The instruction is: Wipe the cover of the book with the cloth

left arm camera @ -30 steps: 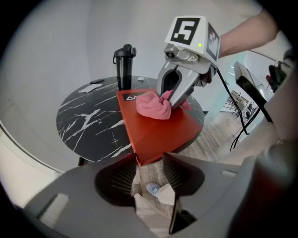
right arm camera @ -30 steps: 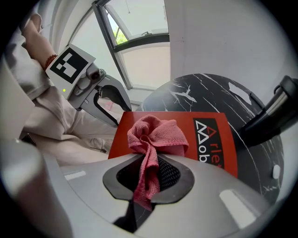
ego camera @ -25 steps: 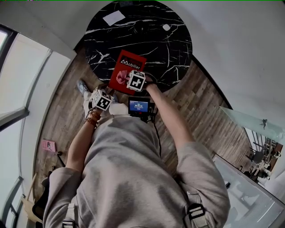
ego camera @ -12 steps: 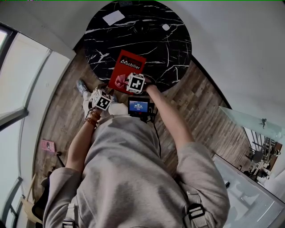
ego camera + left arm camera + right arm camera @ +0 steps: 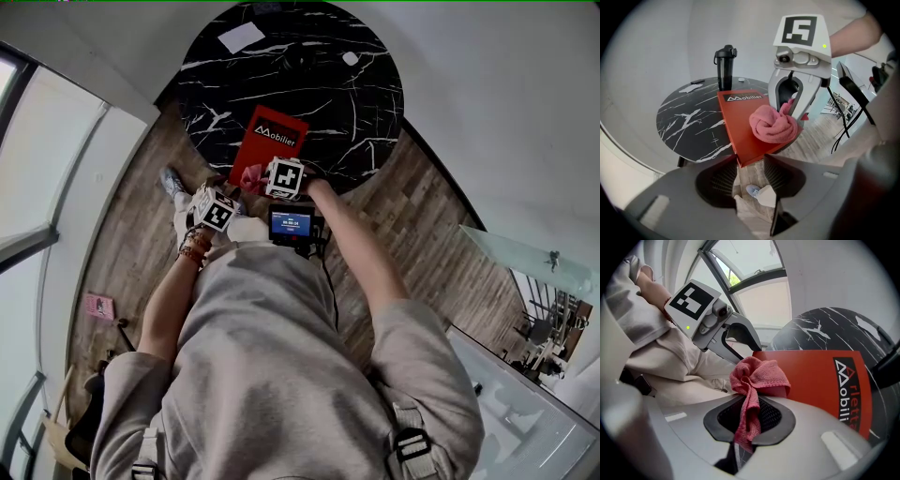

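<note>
A red book (image 5: 274, 139) lies at the near edge of the round black marble table (image 5: 356, 103), with one corner over the edge. A bunched pink cloth (image 5: 758, 375) rests on the cover's near end. My right gripper (image 5: 750, 414) is shut on the cloth's tail, which hangs down between its jaws. In the left gripper view the cloth (image 5: 773, 124) sits on the book (image 5: 740, 119) in front of the right gripper (image 5: 799, 89). My left gripper (image 5: 749, 165) stands open, the book's overhanging corner right at its fingertips and the floor showing through the gap.
A black bottle (image 5: 724, 65) stands at the table's far side. A white paper (image 5: 240, 37) and a small white object (image 5: 350, 58) lie on the far part. Wooden floor surrounds the table, with a glass surface (image 5: 525, 258) at the right.
The right gripper and the cloth have slid slightly toward the book's near end. The left gripper has barely moved.
</note>
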Available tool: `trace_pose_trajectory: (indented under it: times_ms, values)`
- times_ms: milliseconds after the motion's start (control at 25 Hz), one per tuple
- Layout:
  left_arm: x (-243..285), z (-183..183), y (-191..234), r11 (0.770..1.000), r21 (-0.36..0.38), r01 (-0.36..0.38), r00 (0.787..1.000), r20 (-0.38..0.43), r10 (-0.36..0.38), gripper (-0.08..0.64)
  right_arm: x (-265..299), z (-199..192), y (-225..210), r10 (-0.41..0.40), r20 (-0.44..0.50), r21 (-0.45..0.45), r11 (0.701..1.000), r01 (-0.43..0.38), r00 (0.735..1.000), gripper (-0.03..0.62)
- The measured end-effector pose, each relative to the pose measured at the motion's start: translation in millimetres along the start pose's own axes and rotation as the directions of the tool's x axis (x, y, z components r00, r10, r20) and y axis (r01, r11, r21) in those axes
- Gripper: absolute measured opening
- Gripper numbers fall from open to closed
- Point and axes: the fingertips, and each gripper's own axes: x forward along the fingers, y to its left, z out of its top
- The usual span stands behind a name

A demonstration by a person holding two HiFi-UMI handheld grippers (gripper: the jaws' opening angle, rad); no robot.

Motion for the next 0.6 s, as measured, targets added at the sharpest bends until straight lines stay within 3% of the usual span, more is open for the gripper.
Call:
trace_pose_trajectory:
  times_ms: [600]
  values:
    - [-0.3,-1.2,-1.3,1.0,-0.002,0.001,1.0,-0.003,-0.001,0.181,7.4,5.4,19.7,0.119,0.03,0.044,0.992,-0.12,0.993,0.06]
